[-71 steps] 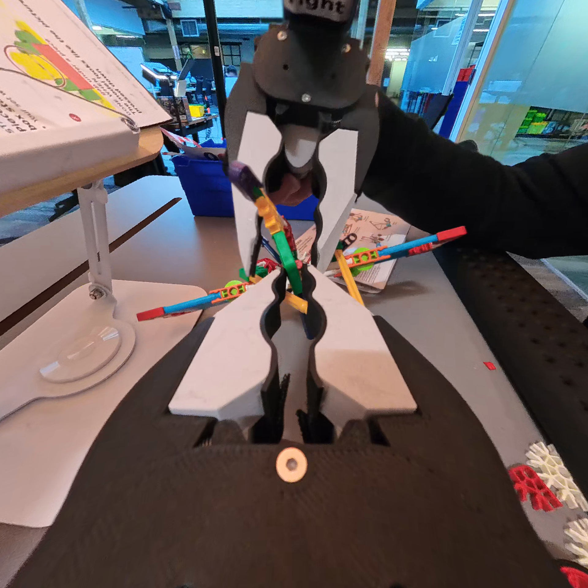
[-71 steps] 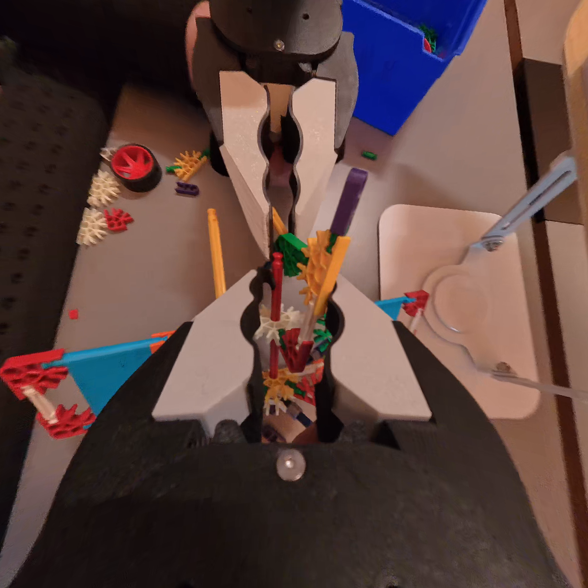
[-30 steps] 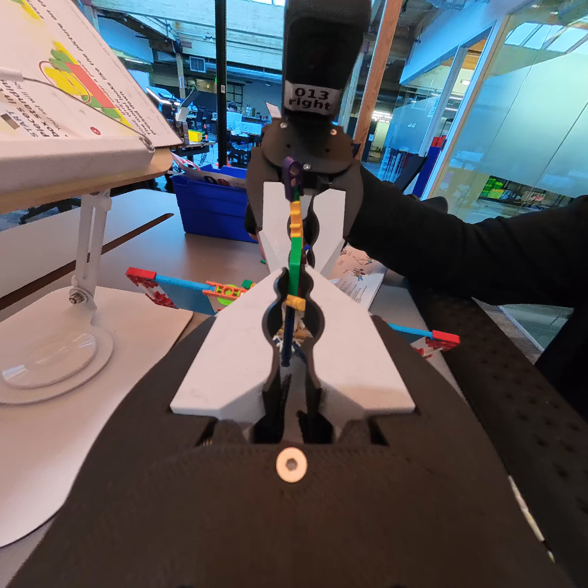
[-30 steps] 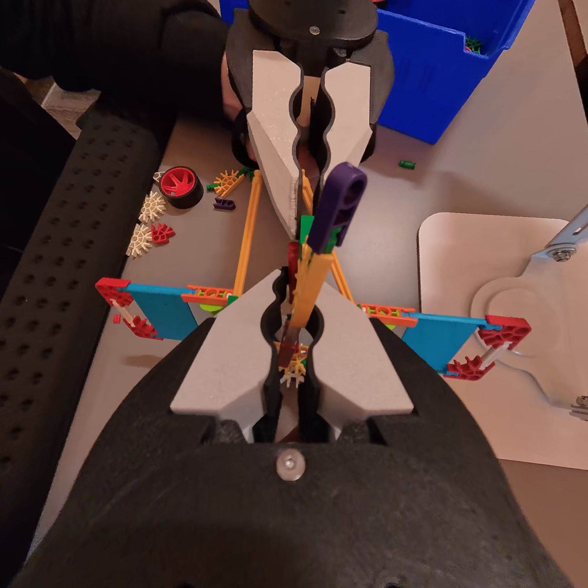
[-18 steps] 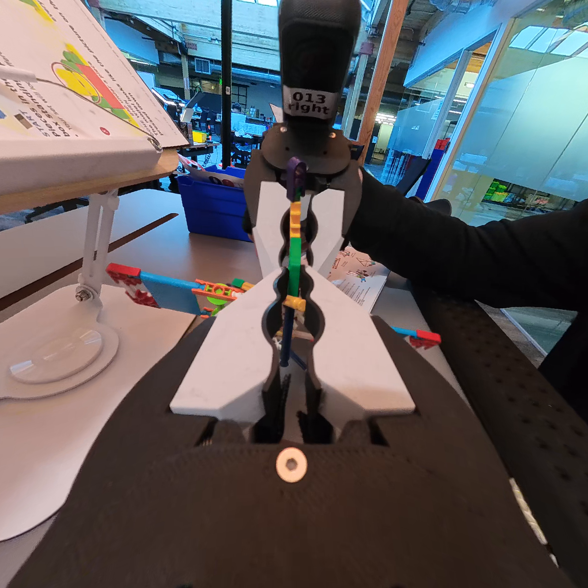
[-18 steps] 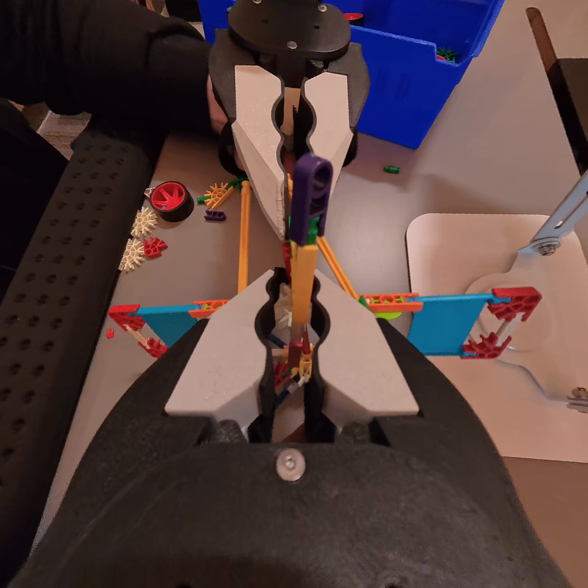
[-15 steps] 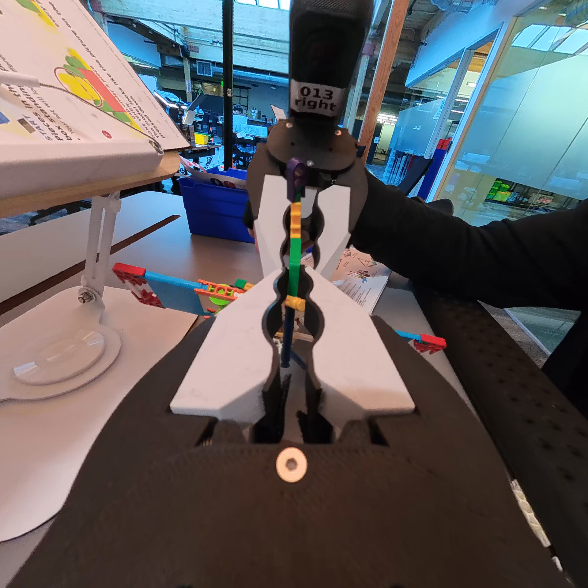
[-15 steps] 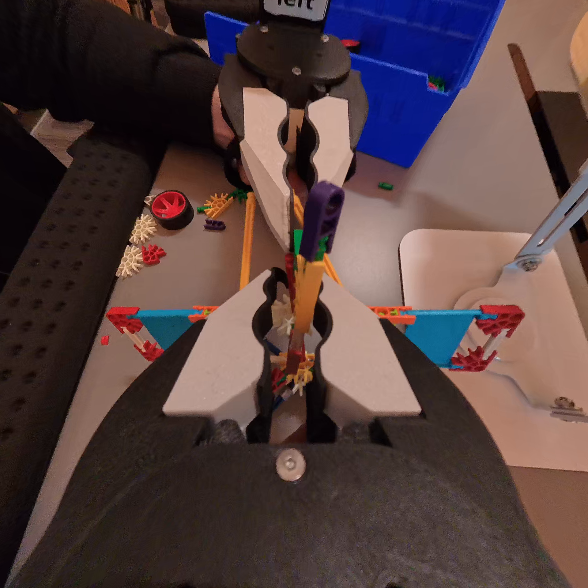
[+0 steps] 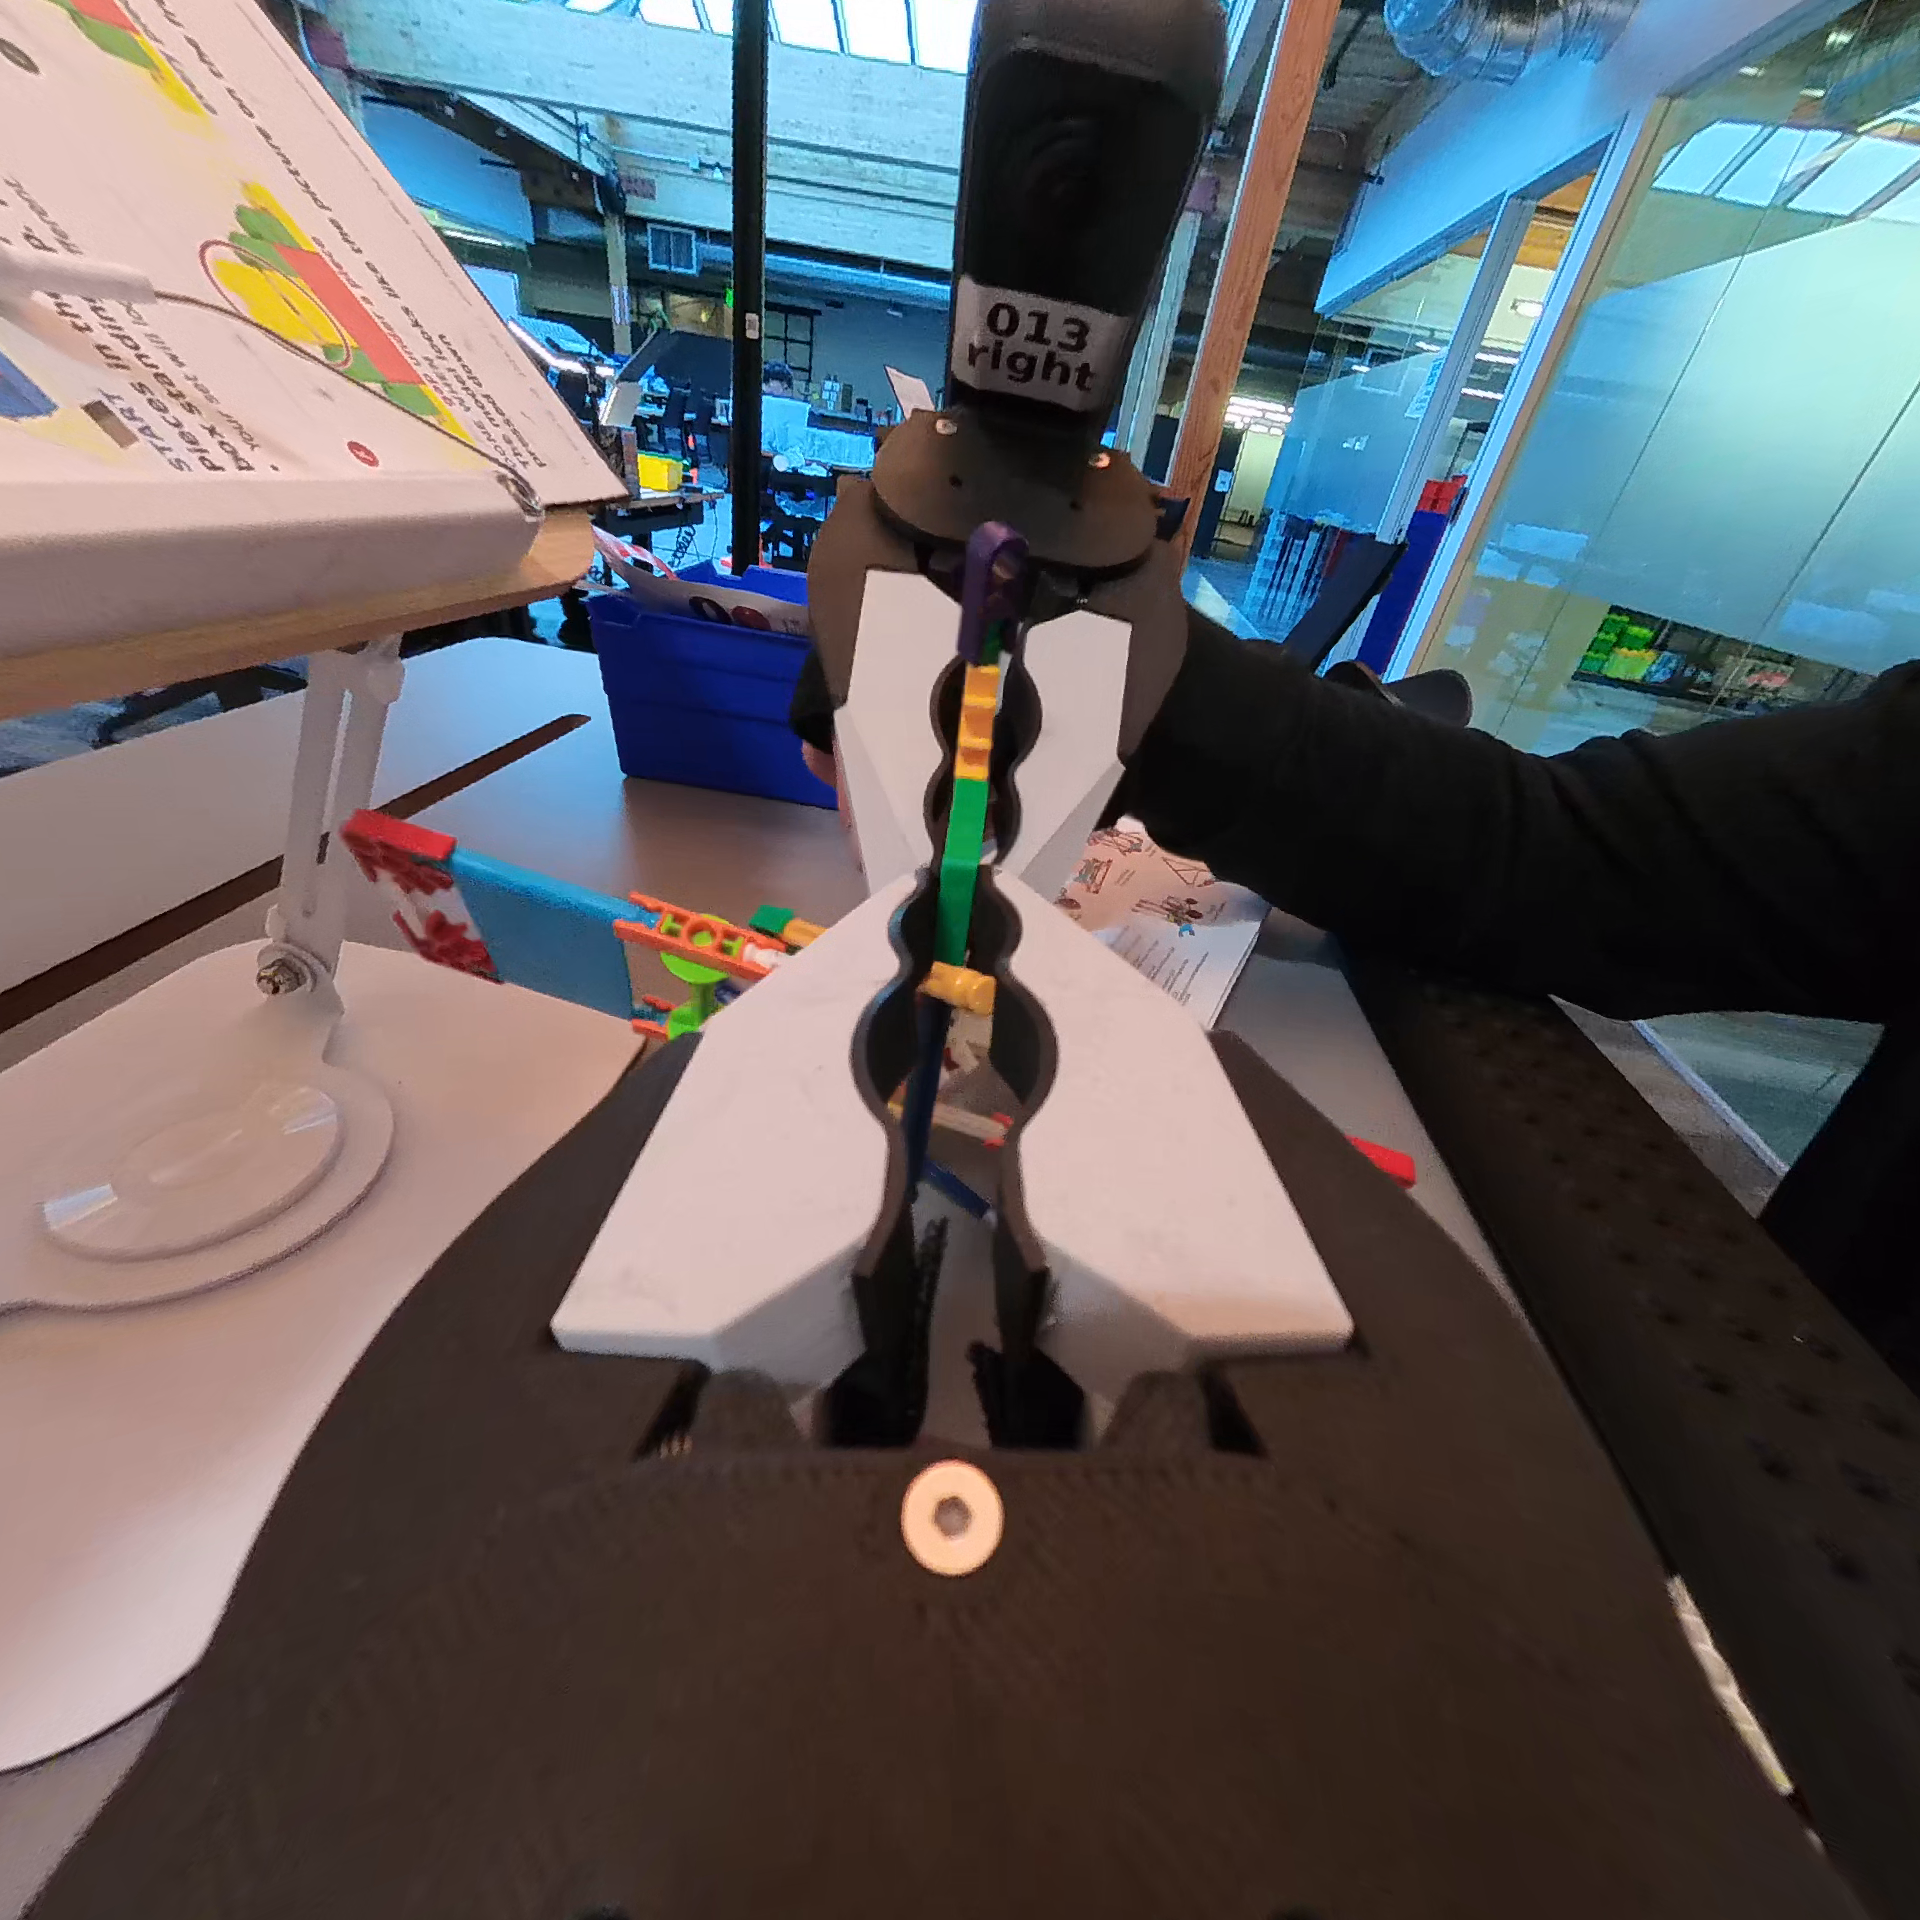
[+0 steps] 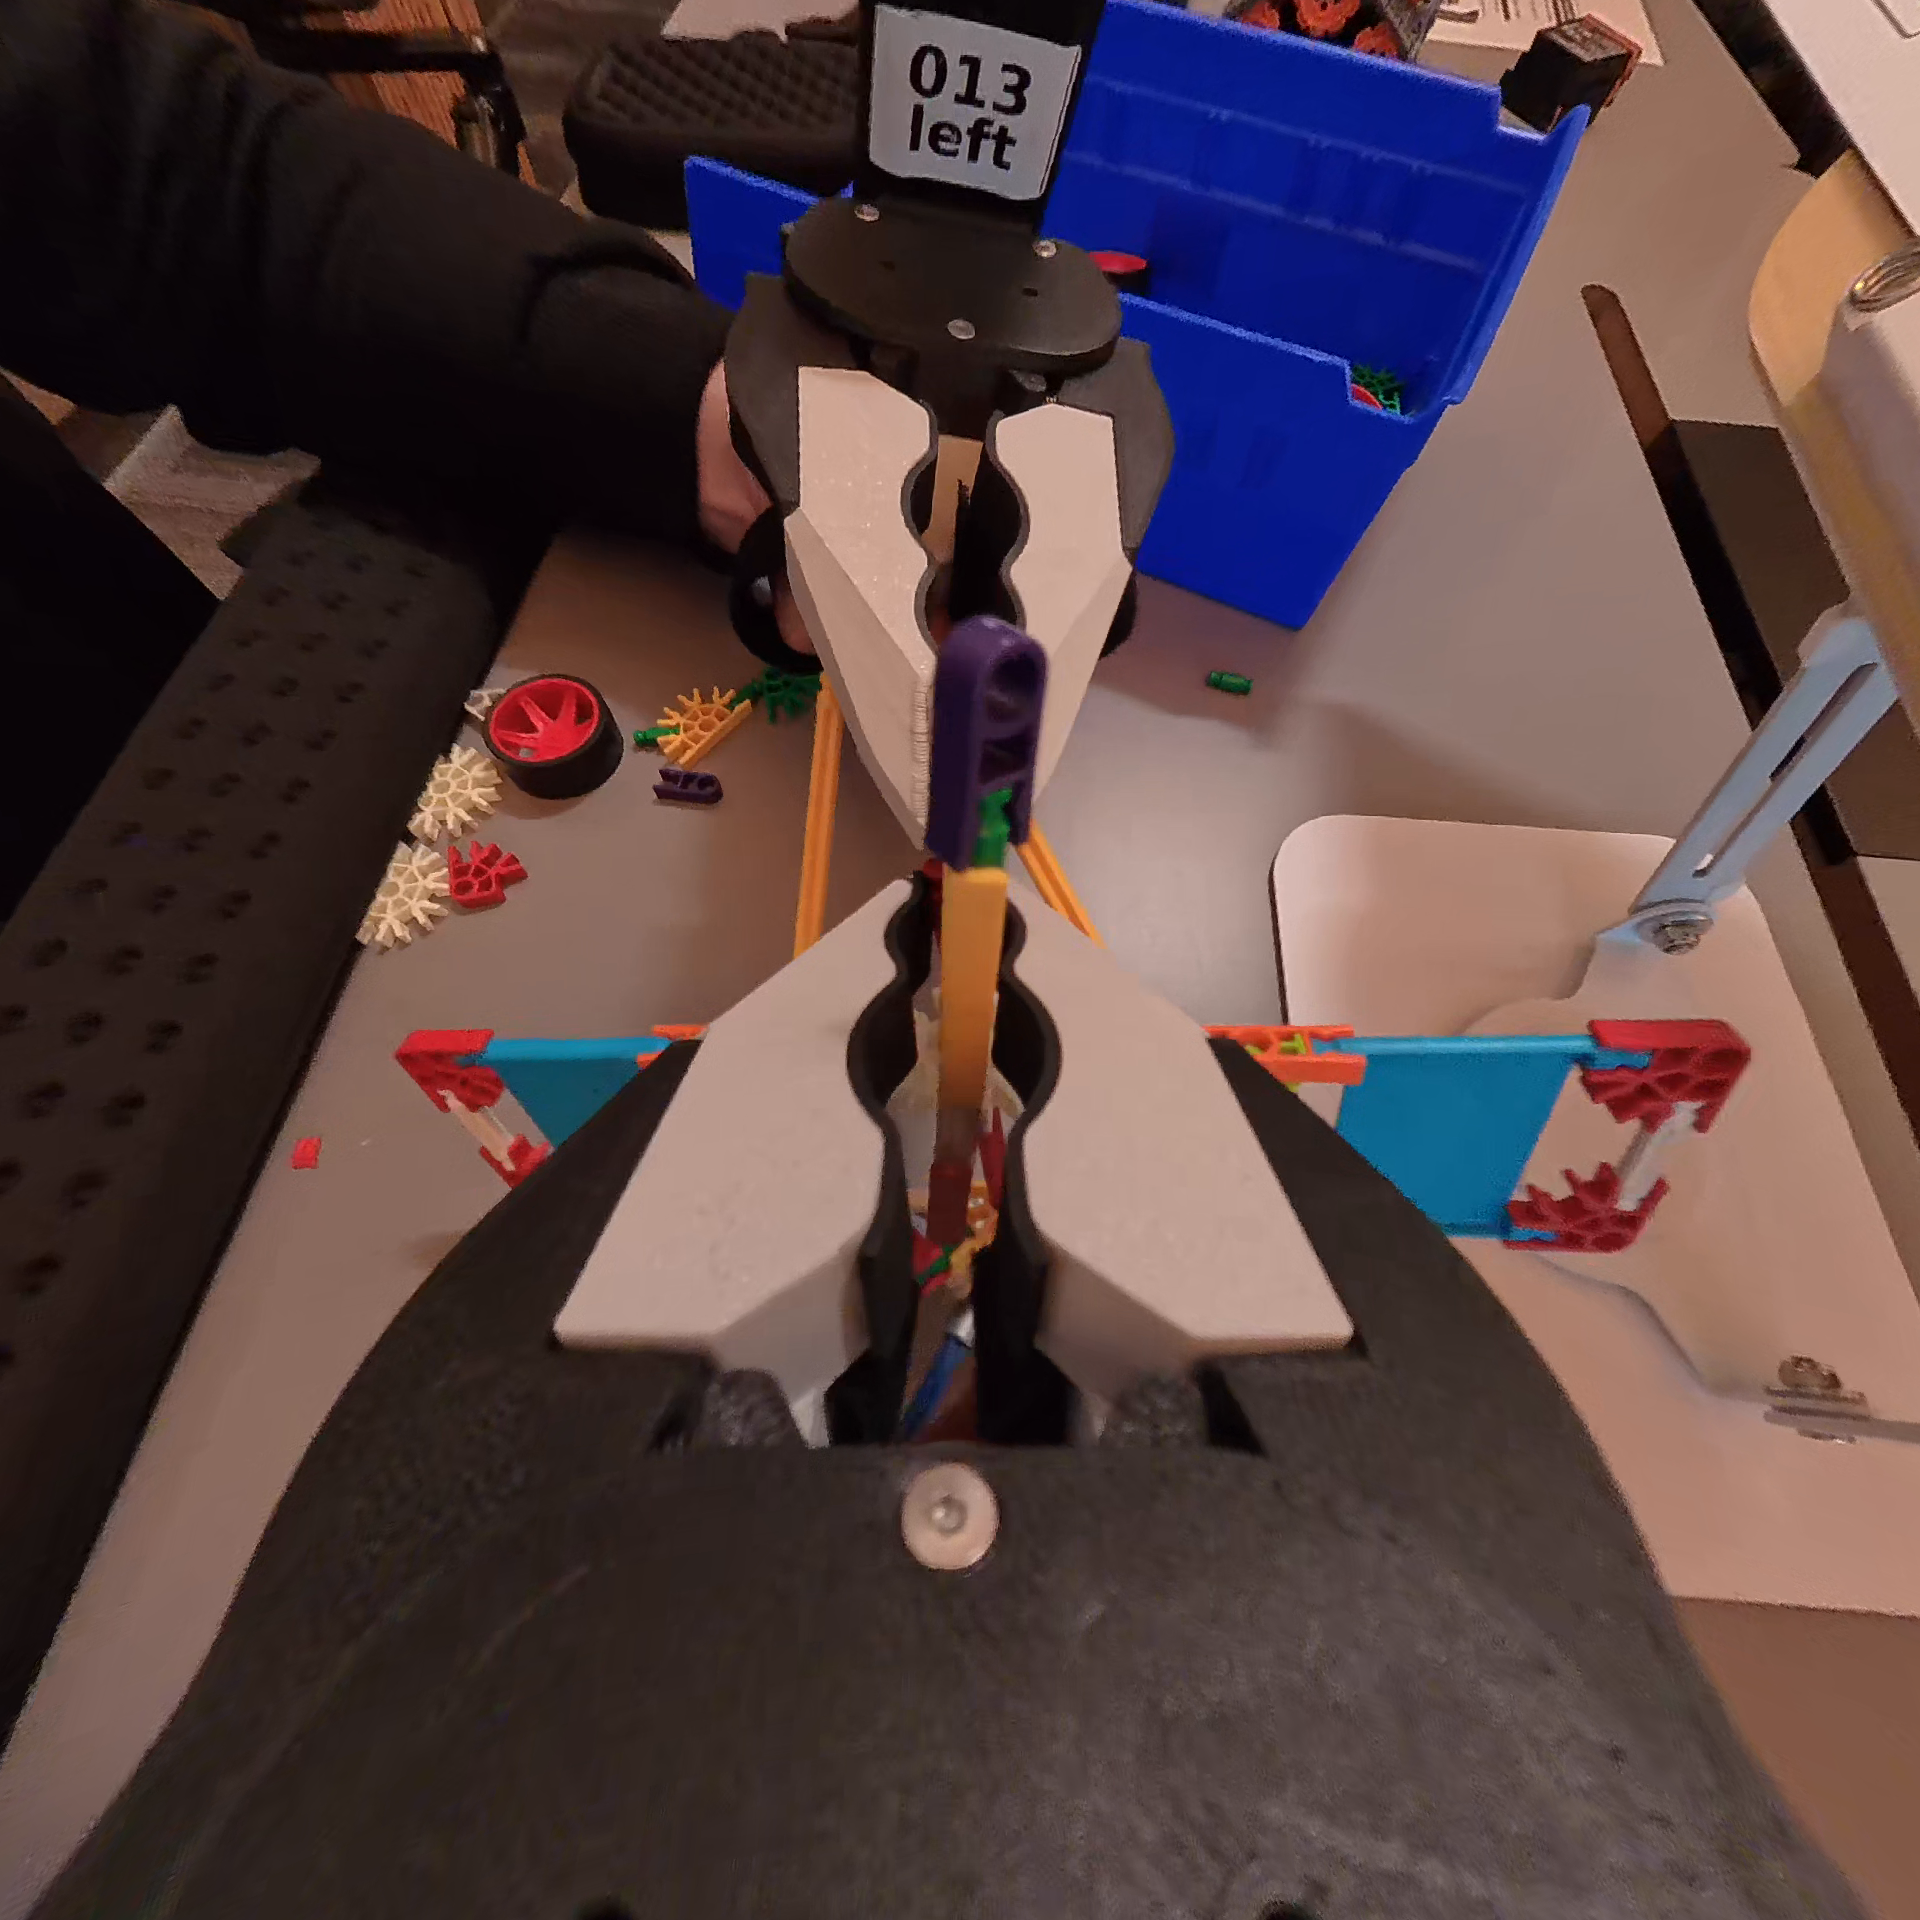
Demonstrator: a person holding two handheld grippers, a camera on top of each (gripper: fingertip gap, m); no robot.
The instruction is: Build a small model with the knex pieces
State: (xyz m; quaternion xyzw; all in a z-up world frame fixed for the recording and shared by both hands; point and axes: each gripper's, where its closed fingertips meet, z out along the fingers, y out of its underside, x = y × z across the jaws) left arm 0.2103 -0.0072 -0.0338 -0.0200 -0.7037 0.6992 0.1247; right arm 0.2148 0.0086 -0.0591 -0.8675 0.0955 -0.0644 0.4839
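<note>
The left gripper [image 9: 961,883] and the right gripper [image 10: 961,883] face each other tip to tip. Both are clenched on the same toy model [image 10: 1455,1122], a construction of rods and connectors with a blue panel wing on each side. The model seems to hang a little above the grey table [image 10: 1403,707], though I cannot tell if some part touches it.

In the left wrist view, a green rod [image 9: 961,831] passes through the narrow gap of the left jaws, with a purple link [image 9: 992,582] at its top, just in front of the right gripper's body. In the right wrist view, a yellow strip [image 10: 971,987] lies between the right jaws.

On the far side stands a blue bin [image 10: 1299,416]. On the left lie a red wheel [image 10: 551,732] and loose white connectors [image 10: 452,795], near a black perforated mat [image 10: 156,935]. On the right, one wing hangs over the white stand base [image 10: 1455,935].
</note>
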